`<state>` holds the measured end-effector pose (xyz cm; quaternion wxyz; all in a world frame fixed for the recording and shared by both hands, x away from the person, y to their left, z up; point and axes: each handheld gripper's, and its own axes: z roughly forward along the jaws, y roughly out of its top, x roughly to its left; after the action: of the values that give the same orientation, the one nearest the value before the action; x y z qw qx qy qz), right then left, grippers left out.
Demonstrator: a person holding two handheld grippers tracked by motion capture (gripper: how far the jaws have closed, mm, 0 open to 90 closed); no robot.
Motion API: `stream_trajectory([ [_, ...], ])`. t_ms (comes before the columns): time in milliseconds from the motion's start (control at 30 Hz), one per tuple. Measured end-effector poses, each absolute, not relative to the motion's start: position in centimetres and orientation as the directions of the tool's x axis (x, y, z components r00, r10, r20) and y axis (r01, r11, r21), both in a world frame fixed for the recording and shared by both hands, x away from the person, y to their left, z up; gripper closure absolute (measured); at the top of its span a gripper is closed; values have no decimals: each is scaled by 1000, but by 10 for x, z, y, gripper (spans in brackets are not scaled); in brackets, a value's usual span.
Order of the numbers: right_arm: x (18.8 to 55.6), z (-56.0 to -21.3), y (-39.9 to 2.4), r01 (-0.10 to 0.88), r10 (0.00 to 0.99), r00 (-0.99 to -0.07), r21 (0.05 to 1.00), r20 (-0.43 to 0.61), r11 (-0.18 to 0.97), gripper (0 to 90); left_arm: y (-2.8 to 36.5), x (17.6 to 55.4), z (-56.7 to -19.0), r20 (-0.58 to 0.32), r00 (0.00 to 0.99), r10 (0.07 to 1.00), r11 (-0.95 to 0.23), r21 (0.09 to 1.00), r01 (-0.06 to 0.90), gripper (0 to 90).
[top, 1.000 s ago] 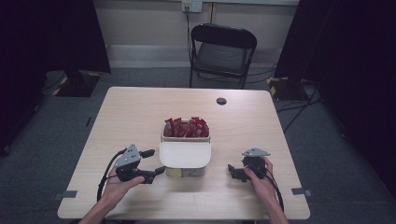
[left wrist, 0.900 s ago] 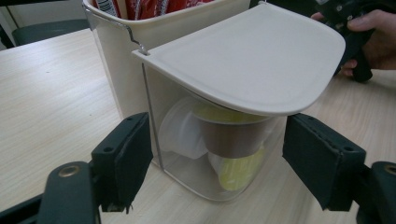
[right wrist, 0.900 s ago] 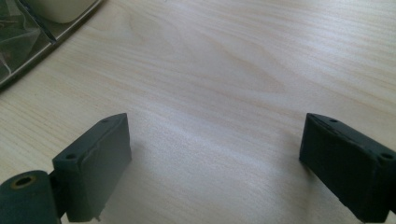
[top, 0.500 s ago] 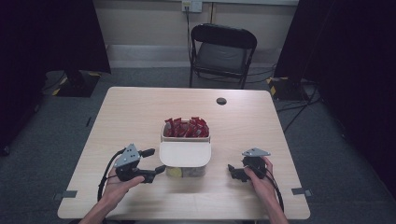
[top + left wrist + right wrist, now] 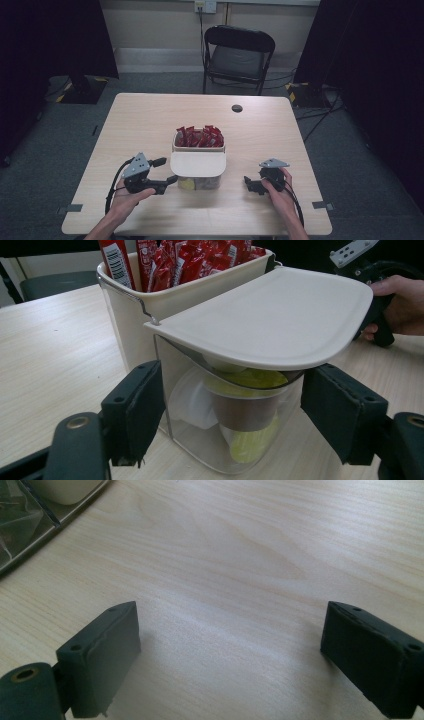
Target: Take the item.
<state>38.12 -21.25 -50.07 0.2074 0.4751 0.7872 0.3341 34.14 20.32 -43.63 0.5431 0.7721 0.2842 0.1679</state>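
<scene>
L gripper [image 5: 230, 415] is set around the clear front bin [image 5: 225, 425] of the cream organizer [image 5: 198, 162] at table centre, jaws narrowed and just been closing, pads not yet seen touching; squeeze should be kept square on the side walls, below the lid [image 5: 280, 320]. R gripper [image 5: 230, 650], at 3 o'clock of it, is held wide, empty. Bin: transparent, cups/pods inside, red sachets [image 5: 198, 137] at 12 o'clock.

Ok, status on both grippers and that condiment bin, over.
Left gripper jaws open, just been closing, astride the clear lidded bin, not yet pressing. Right gripper open over bare table. Nothing in the way.
</scene>
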Motion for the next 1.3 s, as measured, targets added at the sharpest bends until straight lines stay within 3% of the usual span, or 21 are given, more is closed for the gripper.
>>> stream_trajectory([
  [1300,381,-501,-212,609,887,-463,723,-9,326,81,195,344,-424,-22,806,592,-269,937,224,267],
])
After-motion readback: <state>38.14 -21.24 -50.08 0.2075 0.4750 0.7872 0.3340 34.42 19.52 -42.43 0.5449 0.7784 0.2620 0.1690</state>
